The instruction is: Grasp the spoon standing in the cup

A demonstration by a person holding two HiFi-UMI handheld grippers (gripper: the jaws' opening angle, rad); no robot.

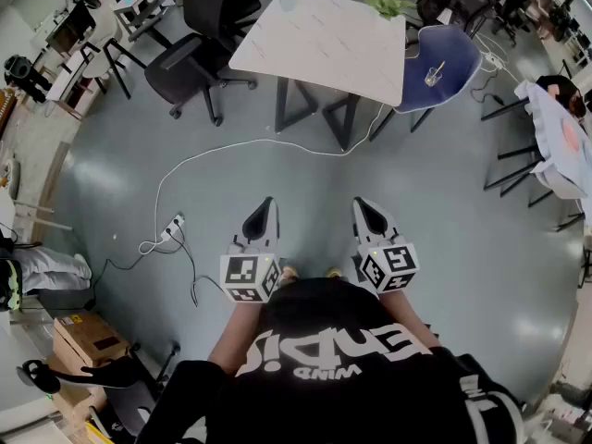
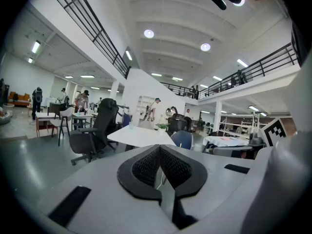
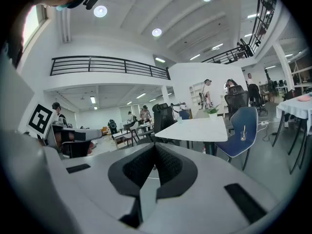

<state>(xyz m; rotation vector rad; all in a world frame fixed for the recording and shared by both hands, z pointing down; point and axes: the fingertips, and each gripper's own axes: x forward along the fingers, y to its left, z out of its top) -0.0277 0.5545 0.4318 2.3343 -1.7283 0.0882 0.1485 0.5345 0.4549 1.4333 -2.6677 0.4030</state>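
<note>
Seen from the head view, a person in a black shirt stands on a grey floor (image 1: 111, 183), well back from a white table (image 1: 319, 40) in an open office. Just beside the table's right end is a blue chair (image 1: 444, 58), and on its seat stands a small clear cup (image 1: 432, 78) with a spoon (image 1: 437, 67) in it. The spoon's long axis runs close to upright: its bowl end sits down in the cup and its handle end points up past the rim. The left gripper (image 1: 268, 202) and the right gripper (image 1: 361, 203) are held side by side near the person's body, both aimed towards the table and far short of it. In each gripper view the dark jaws are pressed together at their tips with nothing between them. A white cable (image 1: 213, 151) trails across the floor on the near side of the table, and a black office chair (image 1: 190, 58) stands at the table's left.
</note>
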